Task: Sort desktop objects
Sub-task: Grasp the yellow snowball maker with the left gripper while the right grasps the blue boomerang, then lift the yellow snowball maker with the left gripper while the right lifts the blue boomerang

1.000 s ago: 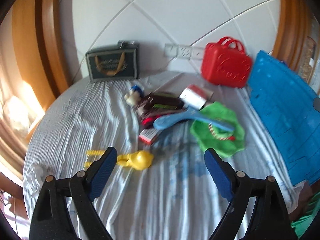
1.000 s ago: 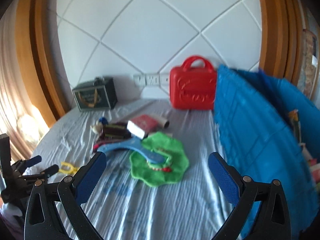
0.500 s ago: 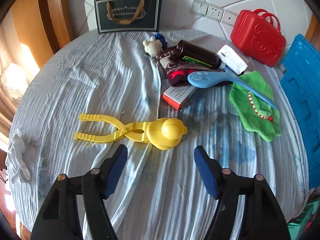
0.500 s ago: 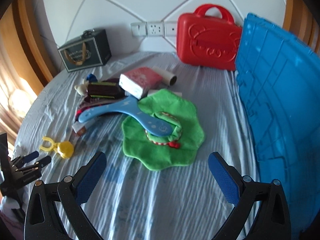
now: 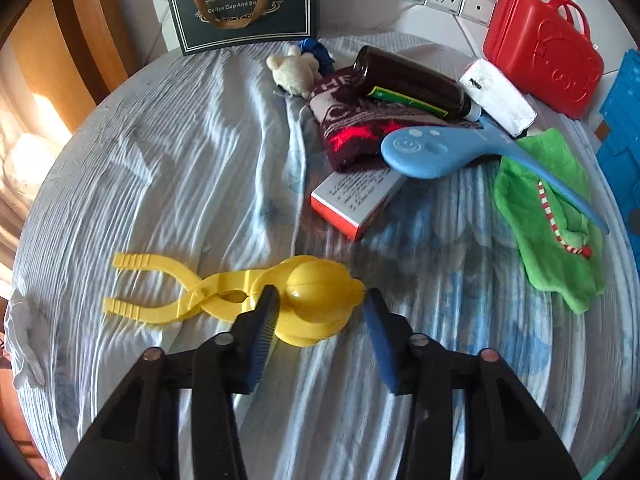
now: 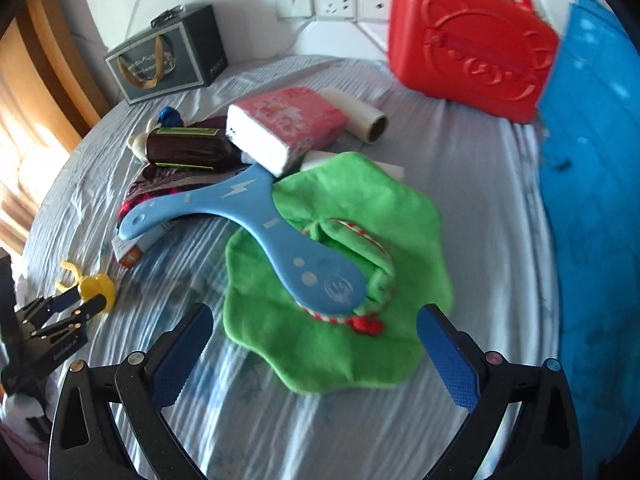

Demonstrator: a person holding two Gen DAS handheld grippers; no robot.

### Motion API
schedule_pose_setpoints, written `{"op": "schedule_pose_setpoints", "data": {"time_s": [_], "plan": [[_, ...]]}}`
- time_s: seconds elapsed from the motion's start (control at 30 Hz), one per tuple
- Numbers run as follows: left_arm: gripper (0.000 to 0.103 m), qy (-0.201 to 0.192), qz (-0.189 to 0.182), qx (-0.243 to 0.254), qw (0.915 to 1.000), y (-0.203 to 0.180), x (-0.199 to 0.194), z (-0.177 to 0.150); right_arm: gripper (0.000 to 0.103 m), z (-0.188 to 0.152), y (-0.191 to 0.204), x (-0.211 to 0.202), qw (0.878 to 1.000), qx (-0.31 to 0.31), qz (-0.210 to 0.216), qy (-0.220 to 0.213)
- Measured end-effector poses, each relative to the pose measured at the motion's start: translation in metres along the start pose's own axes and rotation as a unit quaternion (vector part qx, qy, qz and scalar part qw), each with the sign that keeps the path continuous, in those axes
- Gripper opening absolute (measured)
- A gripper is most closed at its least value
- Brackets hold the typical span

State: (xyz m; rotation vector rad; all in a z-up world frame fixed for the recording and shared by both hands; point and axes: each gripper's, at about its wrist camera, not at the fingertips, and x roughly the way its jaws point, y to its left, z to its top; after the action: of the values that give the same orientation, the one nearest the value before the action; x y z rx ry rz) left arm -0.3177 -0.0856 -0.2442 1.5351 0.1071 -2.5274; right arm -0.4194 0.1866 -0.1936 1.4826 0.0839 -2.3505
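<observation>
Sorting looks barely begun — nearly everything sits in one heap on the cloth-covered tabletop (image 5: pixel 168 168). In the upper middle of the left wrist view a brown bottle (image 5: pixel 408 80) lies across a dark knitted cloth (image 5: pixel 352 128), with a small plush toy (image 5: pixel 294 72) just to its left, a red-and-white carton (image 5: pixel 356 200) below it and a white tissue pack (image 5: pixel 498 96) to its right. A blue boomerang (image 6: pixel 256 216) overlaps the pile and rests on a green cloth (image 6: pixel 340 344), centre of the right wrist view. A red case (image 6: pixel 468 40) and a blue crate (image 6: pixel 592 184) stand at the upper right, a dark gift bag (image 5: pixel 244 4) at the upper left; I cannot see that anything has gone into a container, so I judge all the sorting is left to do. The left hand-held gripper (image 5: pixel 318 316) is closing around the round head of the yellow snowball clip (image 5: pixel 320 300), lower centre of its frame — one pad meets the neck by the hinge, the other stands just off the far side, so no firm grip yet. The right hand-held gripper (image 6: pixel 314 344) is spread wide and empty, poised over the near edge of the green cloth, touching nothing that I can make out.
</observation>
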Motion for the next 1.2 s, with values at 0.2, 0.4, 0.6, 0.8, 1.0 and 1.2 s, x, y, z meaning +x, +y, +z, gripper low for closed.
{"op": "schedule_pose_setpoints", "data": {"time_s": [0.2, 0.4, 0.6, 0.8, 1.0, 1.2], "plan": [[0.039, -0.01, 0.005, -0.007, 0.9999, 0.008, 0.004, 0.015, 0.103, 0.029, 0.02, 0.04, 0.999, -0.036, 0.013, 0.015], [0.039, -0.029, -0.009, -0.021, 0.9993, 0.019, 0.003, 0.033, 0.103, 0.047, 0.03, 0.079, 0.997, -0.064, 0.013, 0.039], [0.039, -0.036, -0.008, -0.019, 0.9991, 0.02, 0.008, 0.047, 0.102, 0.056, 0.032, 0.105, 0.996, -0.063, 0.015, 0.058], [0.039, -0.044, -0.013, -0.018, 0.9988, 0.019, 0.002, 0.049, 0.038, 0.046, 0.044, 0.107, 0.994, -0.063, 0.05, 0.073], [0.039, -0.067, -0.014, -0.018, 0.9975, 0.017, -0.024, 0.044, 0.032, 0.022, 0.058, 0.065, 0.993, -0.068, 0.082, 0.047], [0.039, -0.111, -0.019, -0.015, 0.9935, 0.018, -0.072, 0.04, 0.028, 0.009, 0.068, -0.001, 0.994, -0.071, 0.085, -0.007]]}}
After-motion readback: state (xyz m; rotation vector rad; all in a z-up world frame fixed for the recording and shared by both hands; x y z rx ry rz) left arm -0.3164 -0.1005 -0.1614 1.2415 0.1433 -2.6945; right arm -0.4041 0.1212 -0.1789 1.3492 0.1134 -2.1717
